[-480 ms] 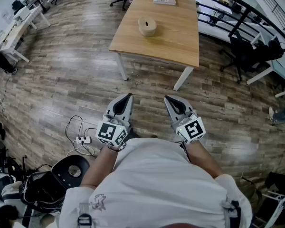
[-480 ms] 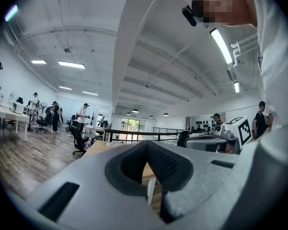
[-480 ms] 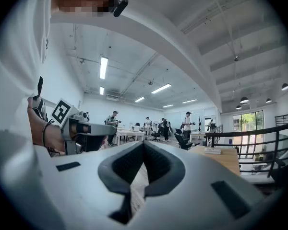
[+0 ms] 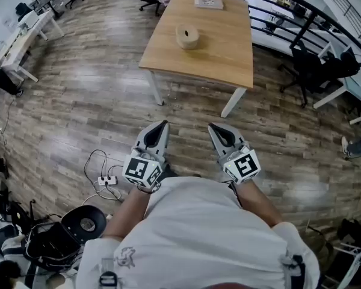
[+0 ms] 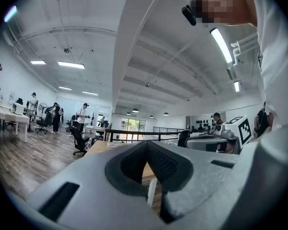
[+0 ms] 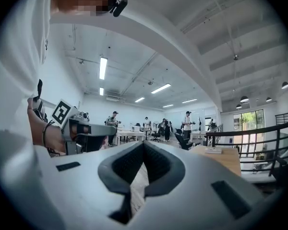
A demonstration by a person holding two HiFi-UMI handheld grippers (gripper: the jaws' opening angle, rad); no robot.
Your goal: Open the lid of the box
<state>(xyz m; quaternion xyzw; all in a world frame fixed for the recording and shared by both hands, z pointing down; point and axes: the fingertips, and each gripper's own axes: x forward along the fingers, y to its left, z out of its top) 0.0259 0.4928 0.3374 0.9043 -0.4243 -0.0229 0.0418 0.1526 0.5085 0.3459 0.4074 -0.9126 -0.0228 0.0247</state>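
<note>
A small round wooden box (image 4: 188, 36) with its lid on sits on a light wooden table (image 4: 222, 53) well ahead of me. A flat book or pad (image 4: 208, 2) lies at the table's far end. My left gripper (image 4: 164, 124) and right gripper (image 4: 211, 126) are held close to my chest, above the floor and short of the table, tips pointing forward. Both are shut with nothing between the jaws. The left gripper view shows its closed jaws (image 5: 146, 145) with the table edge (image 5: 97, 147) beyond; the right gripper view shows closed jaws (image 6: 144, 145) and the table (image 6: 225, 158) at right.
Wood plank floor lies between me and the table. A power strip with cables (image 4: 105, 178) and a black chair base (image 4: 87, 224) lie at my lower left. Office chairs (image 4: 313, 68) and desks stand right; a white desk (image 4: 24, 38) stands left. People stand far off (image 5: 81, 116).
The table and box have shifted slightly lower in the head view, so I have come a little closer. Both grippers keep their pose and stay shut.
</note>
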